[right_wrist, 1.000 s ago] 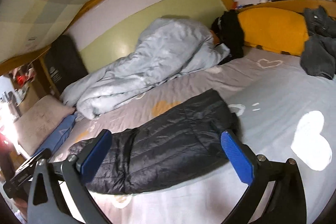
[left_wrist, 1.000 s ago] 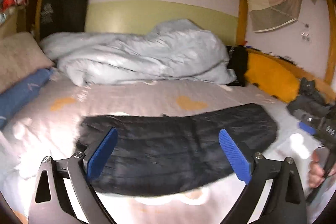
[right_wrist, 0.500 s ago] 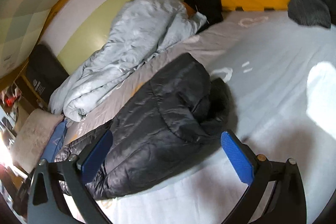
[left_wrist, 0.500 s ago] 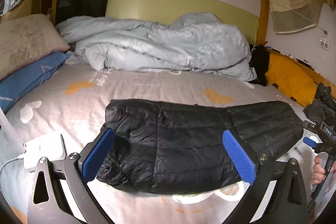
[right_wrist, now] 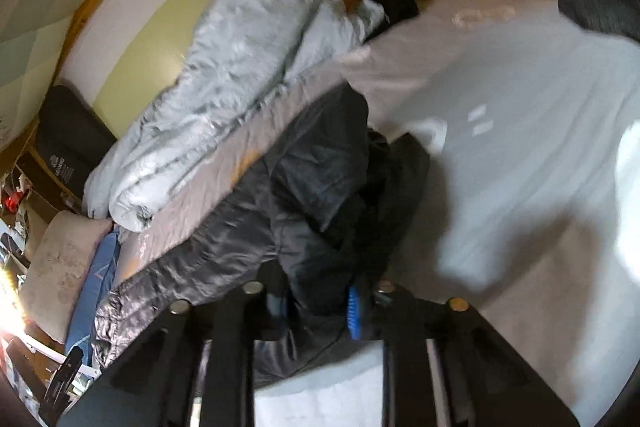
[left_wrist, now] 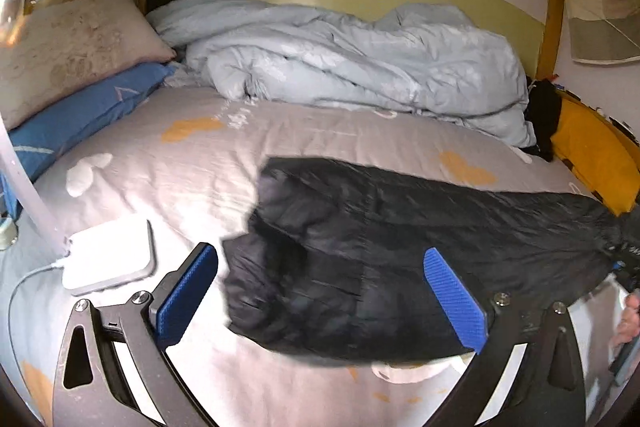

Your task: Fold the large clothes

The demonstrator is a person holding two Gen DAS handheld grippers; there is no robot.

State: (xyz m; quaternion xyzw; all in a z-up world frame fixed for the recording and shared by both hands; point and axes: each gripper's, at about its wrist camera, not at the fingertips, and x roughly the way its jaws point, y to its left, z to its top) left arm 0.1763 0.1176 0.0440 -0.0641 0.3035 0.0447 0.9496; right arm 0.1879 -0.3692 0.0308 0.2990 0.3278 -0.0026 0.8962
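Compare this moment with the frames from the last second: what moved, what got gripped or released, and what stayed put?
The right gripper has come down onto the near end of the black puffer jacket; its jaws have just been closing and now pinch the fabric. The left gripper also came closer to the jacket's other end, jaws open, gripping nothing. The jacket stays flat on the bed sheet; the duvet and white charger are unmoved.

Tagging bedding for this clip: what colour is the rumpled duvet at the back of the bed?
Pale blue-grey, plain; the duvet shows best in the left wrist view.
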